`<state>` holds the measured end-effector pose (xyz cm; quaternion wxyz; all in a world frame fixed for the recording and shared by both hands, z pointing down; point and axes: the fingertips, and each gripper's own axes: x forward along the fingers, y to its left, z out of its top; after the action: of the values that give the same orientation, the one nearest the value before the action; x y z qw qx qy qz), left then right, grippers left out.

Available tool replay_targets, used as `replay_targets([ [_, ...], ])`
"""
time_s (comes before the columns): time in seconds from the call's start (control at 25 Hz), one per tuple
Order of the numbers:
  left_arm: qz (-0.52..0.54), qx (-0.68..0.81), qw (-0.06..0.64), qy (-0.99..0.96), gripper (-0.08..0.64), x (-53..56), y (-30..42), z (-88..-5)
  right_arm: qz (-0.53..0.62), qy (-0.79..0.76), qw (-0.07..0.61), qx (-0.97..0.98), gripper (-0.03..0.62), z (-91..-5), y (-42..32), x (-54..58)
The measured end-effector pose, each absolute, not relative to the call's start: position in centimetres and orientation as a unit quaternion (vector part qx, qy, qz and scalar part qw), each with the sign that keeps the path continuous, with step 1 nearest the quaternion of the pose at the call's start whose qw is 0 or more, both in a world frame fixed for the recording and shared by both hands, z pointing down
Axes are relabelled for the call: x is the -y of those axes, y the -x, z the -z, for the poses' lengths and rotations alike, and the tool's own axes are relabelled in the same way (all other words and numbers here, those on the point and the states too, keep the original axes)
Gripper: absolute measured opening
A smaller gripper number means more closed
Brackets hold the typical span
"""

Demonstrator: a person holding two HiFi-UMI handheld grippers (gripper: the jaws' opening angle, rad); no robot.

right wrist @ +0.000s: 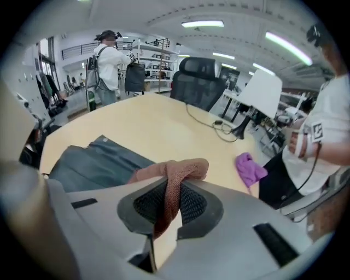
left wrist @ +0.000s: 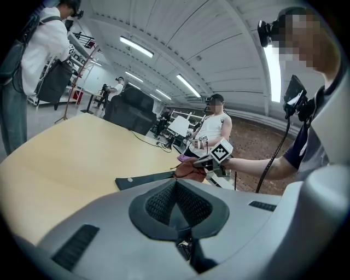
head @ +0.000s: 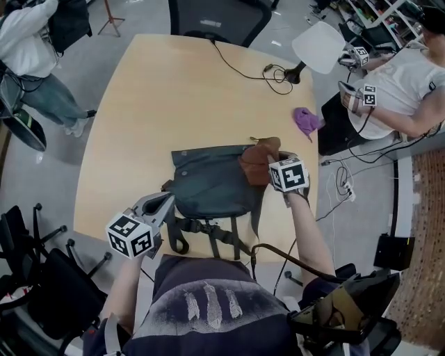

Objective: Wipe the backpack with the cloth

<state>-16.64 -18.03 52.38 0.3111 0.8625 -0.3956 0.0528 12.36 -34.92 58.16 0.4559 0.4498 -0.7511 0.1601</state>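
Note:
A dark grey-green backpack [head: 212,184] lies flat on the wooden table [head: 160,97], close to the near edge, with its straps hanging toward me. My right gripper [head: 271,164] is shut on a brown cloth [head: 257,163], which rests on the backpack's upper right corner. In the right gripper view the cloth [right wrist: 172,178] drapes down between the pads of that gripper [right wrist: 174,191], with the backpack [right wrist: 93,164] to its left. My left gripper [head: 167,201] sits at the backpack's lower left edge. Its jaws [left wrist: 176,188] are shut and nothing shows between them; the backpack [left wrist: 145,179] lies just beyond.
A purple cloth [head: 306,120] lies near the table's right edge, by a white lamp [head: 318,46] and a black cable [head: 243,69]. A seated person [head: 407,87] holds grippers at the right. Another person [head: 28,49] stands far left. An office chair [head: 215,17] is at the far end.

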Motion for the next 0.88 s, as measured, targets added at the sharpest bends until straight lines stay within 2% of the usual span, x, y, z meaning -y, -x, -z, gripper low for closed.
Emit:
replay_targets([
  [0.08,-0.051,0.396,0.312,-0.862,0.006,18.1,16.6,-52.3,-0.107,-0.476,0.456,0.744,0.037,-56.4,-12.3,36.4],
  [0.2,-0.051,0.397,0.316,-0.86,0.006,18.0,16.7,-52.6,-0.075,-0.453,0.464,0.758,0.037,-57.1,-8.4,37.2],
  [0.44,-0.049,0.406,0.321,-0.854,0.006,17.1,17.6,-52.6,-0.075,-0.324,0.549,0.767,0.037,-64.3,2.6,34.7],
  [0.72,-0.054,0.433,0.343,-0.832,0.006,15.6,20.4,-54.1,-0.065,-0.205,0.545,0.81,0.037,-65.9,13.7,30.1],
  [0.88,-0.051,0.438,0.35,-0.827,0.006,14.9,21.1,-54.6,-0.119,-0.131,0.511,0.841,0.037,-65.0,17.9,26.9],
])
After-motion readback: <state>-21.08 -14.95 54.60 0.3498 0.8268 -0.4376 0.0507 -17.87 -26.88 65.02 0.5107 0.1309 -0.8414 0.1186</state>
